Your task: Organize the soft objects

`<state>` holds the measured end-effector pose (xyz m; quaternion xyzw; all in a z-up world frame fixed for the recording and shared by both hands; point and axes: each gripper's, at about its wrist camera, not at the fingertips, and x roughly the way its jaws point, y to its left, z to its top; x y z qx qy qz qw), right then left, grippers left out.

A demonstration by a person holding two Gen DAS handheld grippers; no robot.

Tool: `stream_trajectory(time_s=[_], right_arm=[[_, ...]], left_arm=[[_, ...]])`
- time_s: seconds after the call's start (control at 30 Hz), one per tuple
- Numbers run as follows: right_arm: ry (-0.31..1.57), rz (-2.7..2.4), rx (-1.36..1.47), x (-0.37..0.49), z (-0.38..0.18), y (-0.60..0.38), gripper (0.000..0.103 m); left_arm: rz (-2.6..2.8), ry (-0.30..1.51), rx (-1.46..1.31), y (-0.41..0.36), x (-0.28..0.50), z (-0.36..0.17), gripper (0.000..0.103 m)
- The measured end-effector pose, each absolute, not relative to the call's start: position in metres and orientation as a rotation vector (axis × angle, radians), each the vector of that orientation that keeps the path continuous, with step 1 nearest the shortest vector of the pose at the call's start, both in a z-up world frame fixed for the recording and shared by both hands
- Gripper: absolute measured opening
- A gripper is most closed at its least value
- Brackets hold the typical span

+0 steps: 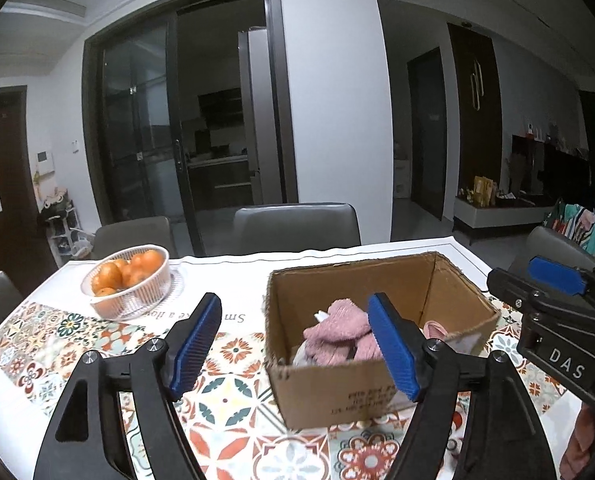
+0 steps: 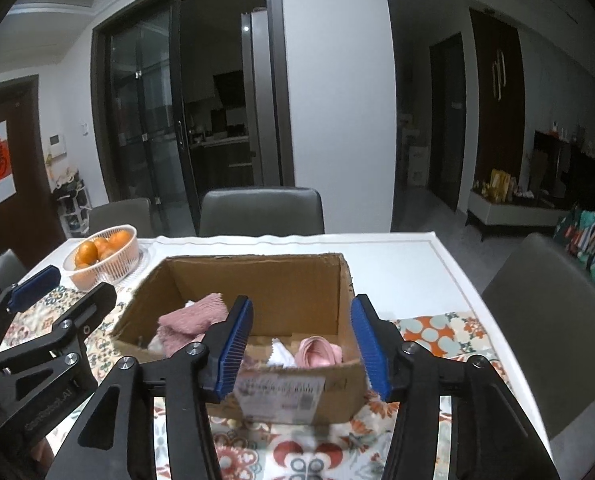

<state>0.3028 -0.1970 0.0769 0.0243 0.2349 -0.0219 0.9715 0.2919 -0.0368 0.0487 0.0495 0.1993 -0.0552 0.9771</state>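
An open cardboard box (image 2: 297, 384) sits on a desk (image 2: 401, 256) covered with a patterned cloth (image 1: 233, 396). Inside it lie a pink knitted cloth (image 2: 191, 314) and a pink strap (image 2: 317, 354). The left tool (image 1: 297, 350) and right tool (image 2: 302, 350) both hover at the box's near wall, spread wide and empty. A basket of oranges (image 1: 129, 280) stands beyond the box's left side.

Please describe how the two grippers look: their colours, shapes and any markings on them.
Both the left gripper and the right gripper have black, angular linkage arms with silver screws and triangular cut-outs. Their fingers carry ribbed blue pads. White "DAS" lettering shows on the right gripper's body, and faint lettering on the left one's side. No cables or sleeves are visible.
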Motion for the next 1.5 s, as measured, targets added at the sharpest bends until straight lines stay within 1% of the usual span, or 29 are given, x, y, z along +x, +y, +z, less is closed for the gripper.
stream_trajectory(time_s=[0.13,0.23,0.33,0.43,0.67,0.83,0.93,1.1,1.17,1.5], right_arm=[[0.456,-0.038,0.058,0.281,0.085,-0.193,0.058],[0.447,-0.042,0.070,0.265,0.090,-0.191,0.061],[0.442,-0.046,0.075,0.250,0.093,-0.190,0.062],[0.440,-0.055,0.085,0.236,0.094,-0.188,0.069],[0.431,-0.077,0.070,0.196,0.096,-0.181,0.073],[0.415,-0.094,0.048,0.170,0.098,-0.176,0.075],[0.404,-0.106,0.031,0.153,0.099,-0.174,0.076],[0.391,-0.122,0.007,0.132,0.099,-0.169,0.078],[0.392,-0.125,0.009,0.125,0.098,-0.168,0.080],[0.409,-0.120,0.038,0.100,0.087,-0.167,0.081]], left_arm=[[-0.096,0.378,0.101,-0.031,0.266,0.054,0.080],[-0.078,0.358,0.113,-0.026,0.247,0.058,0.081],[-0.069,0.350,0.115,-0.020,0.231,0.060,0.083],[-0.063,0.345,0.109,-0.015,0.219,0.063,0.085],[-0.036,0.335,0.103,-0.005,0.183,0.065,0.091],[-0.020,0.335,0.094,-0.001,0.160,0.063,0.098],[-0.018,0.336,0.085,0.002,0.149,0.061,0.101],[-0.003,0.322,0.090,0.005,0.126,0.059,0.103],[0.005,0.312,0.097,0.005,0.119,0.059,0.103],[0.008,0.308,0.111,0.006,0.093,0.053,0.103]])
